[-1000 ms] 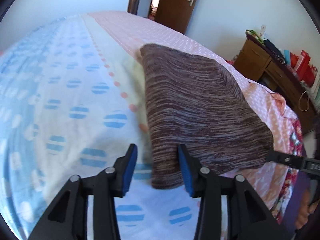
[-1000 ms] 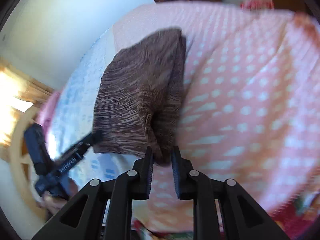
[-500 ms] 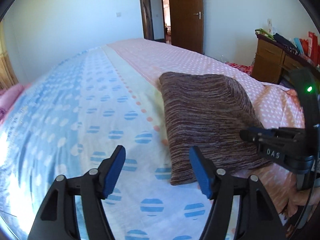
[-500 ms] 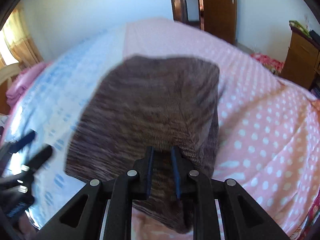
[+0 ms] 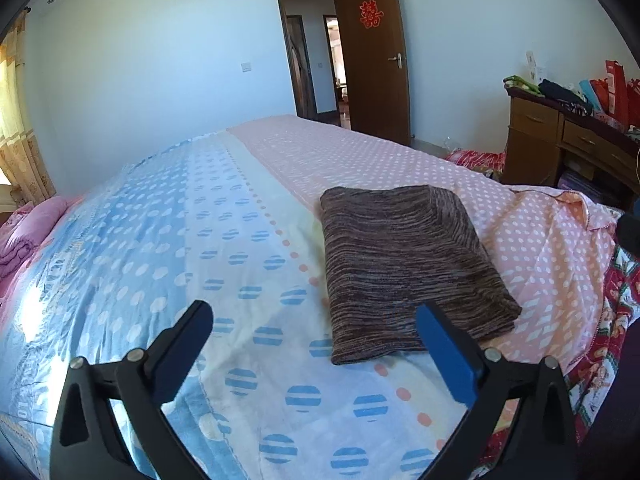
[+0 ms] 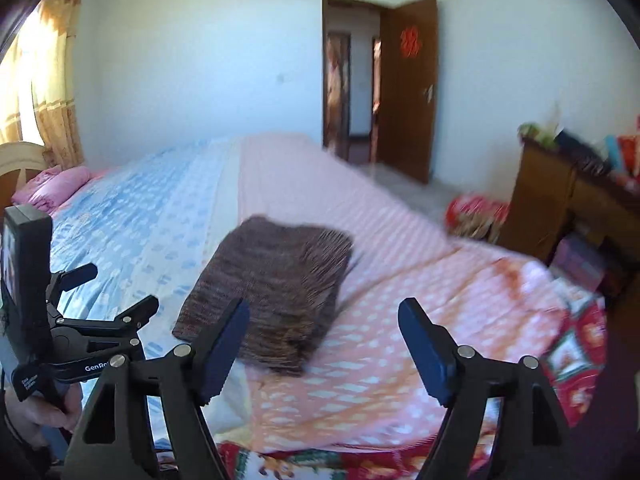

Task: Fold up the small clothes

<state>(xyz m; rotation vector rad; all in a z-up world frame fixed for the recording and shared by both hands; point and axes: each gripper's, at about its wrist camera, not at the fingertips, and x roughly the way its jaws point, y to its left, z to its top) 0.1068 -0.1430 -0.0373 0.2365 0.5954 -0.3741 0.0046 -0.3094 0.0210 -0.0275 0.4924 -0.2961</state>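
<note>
— Bedroom, white walls, brown door (image 5: 378,52) ajar at the far end with a red paper cutting on it. Wide bed (image 5: 160,240), cover split lengthwise: blue with dots and striped circles on the left half, pink with white dots on the right. Location of the garment?

— Brown knitted garment (image 5: 404,264), folded into a flat rectangle, lying on the bed across the seam, mostly on the pink half. Same bundle in the right wrist view (image 6: 276,288), blurred there. Untouched by either tool.

— Left hand-held gripper?

— Left hand-held gripper (image 5: 314,344) held above the near part of the bed, pointing forward and slightly down along the cover. Jaws spread wide, blue pads facing inward, nothing between them. Near edge of the garment just beyond and towards the right finger, apart from it. Also seen from the right wrist camera (image 6: 108,292), low at the left, gripped from below by a hand (image 6: 38,412), fingers splayed.

— Right one?

— Right hand-held gripper (image 6: 320,336) level over the near pink edge, aimed forward. Jaws wide apart, empty. Garment ahead of the left finger, no contact.

— Surroundings?

— Pink pillow (image 5: 24,232) at the far left, yellow curtain (image 6: 48,80) by the window, wooden dresser (image 5: 560,148) at the right, cluttered on top. Red patterned quilt (image 5: 612,320) hanging at the right edge of the bed.
</note>
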